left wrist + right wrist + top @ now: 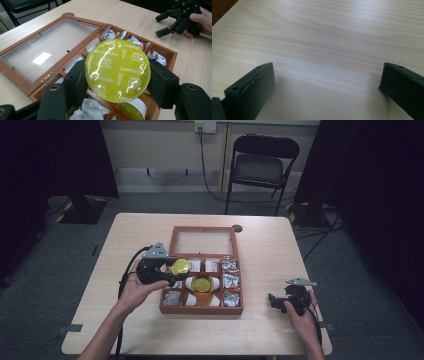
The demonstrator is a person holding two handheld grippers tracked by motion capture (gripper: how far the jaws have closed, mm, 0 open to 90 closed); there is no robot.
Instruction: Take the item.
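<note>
Left tongs (117, 80) holding a yellow-green capsule (117, 71)

The capsule hangs just above the wooden box (167, 295), at its 10 o'clock corner. Right tongs (278, 301) stand wide on the counter (270, 245), at the box's 3 o'clock.

the high view is dim and soft, dark at both sides of the tabletop (270, 245), which is evenly lit from above. overhead light glares on the yellow capsule lid (117, 71) and the box's glass lid (47, 50). the right tongs (327, 87) look blurred, casting soft shadows.
</note>
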